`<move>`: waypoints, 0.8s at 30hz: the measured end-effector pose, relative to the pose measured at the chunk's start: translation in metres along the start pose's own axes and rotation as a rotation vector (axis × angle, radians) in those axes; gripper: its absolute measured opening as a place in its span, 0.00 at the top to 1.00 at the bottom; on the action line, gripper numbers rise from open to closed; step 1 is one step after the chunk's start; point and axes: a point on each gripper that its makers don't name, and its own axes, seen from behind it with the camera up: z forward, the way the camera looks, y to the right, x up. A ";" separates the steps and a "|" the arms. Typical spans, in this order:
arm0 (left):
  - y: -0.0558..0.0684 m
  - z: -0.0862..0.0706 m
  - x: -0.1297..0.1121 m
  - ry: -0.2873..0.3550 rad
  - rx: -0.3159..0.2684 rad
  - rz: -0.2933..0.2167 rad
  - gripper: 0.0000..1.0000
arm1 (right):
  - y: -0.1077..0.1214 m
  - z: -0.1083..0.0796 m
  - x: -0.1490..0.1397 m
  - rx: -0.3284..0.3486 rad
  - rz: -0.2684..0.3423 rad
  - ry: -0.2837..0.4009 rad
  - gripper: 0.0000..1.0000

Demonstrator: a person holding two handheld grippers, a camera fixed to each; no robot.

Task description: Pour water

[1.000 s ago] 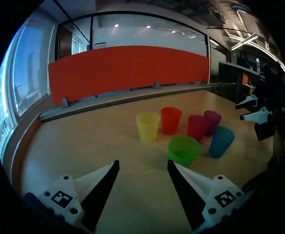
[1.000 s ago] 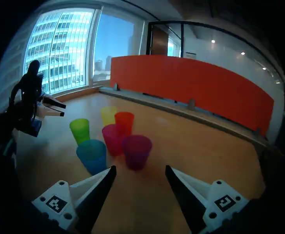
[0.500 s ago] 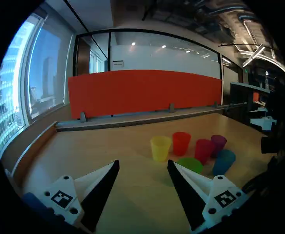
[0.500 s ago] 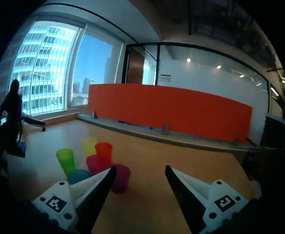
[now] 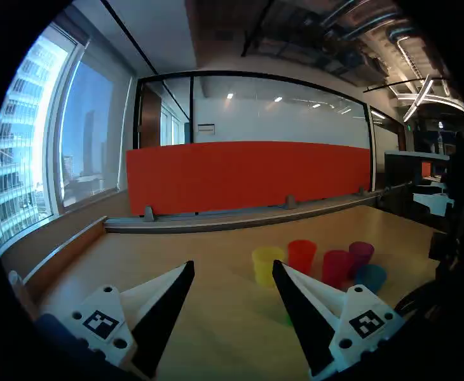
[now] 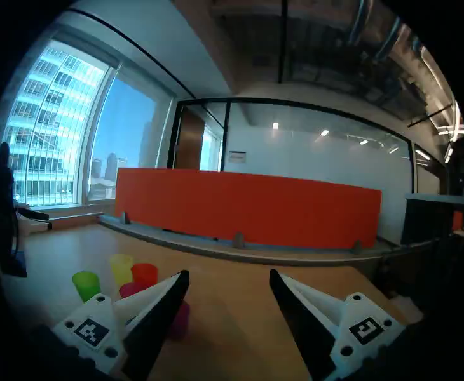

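1. Left gripper: the two white, dark-faced fingers stand wide apart with nothing between them, held above the pale wooden tabletop.
2. Right gripper: the fingers are likewise spread, and nothing is grasped.
3. Cups, left gripper view: a tight cluster stands upright on the tabletop, ahead and to the right of the gripper's centre line. The yellow cup is nearest the centre and its right edge is cut by the tip of the right-hand finger. The red cup is just beside it. The pink cup, purple cup and blue cup lie farther right.
4. Cups, right gripper view: the same cluster lies low and to the left. The green cup stands outermost, with the yellow and red cups behind it. The pink and purple cups are partly hidden by the gripper's left-hand finger.
5. Contents: whether any cup holds water cannot be told.
6. Left gripper, right gripper view: it appears as a dark silhouette at the left edge. One pale finger points over the tabletop, well apart from the cups.
7. Background: an orange partition runs along the far edge of the tabletop, with a glass wall behind it. Tall windows look out on high-rise buildings.
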 end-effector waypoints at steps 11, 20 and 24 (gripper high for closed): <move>-0.005 -0.008 -0.006 0.039 0.055 -0.022 0.09 | 0.016 -0.012 -0.008 -0.098 0.056 0.038 0.01; -0.009 -0.015 0.005 0.096 0.107 -0.019 0.09 | 0.021 -0.020 -0.010 -0.144 0.067 0.055 0.01; -0.007 -0.015 0.011 0.117 0.119 -0.008 0.09 | 0.022 -0.023 -0.006 -0.154 0.085 0.071 0.01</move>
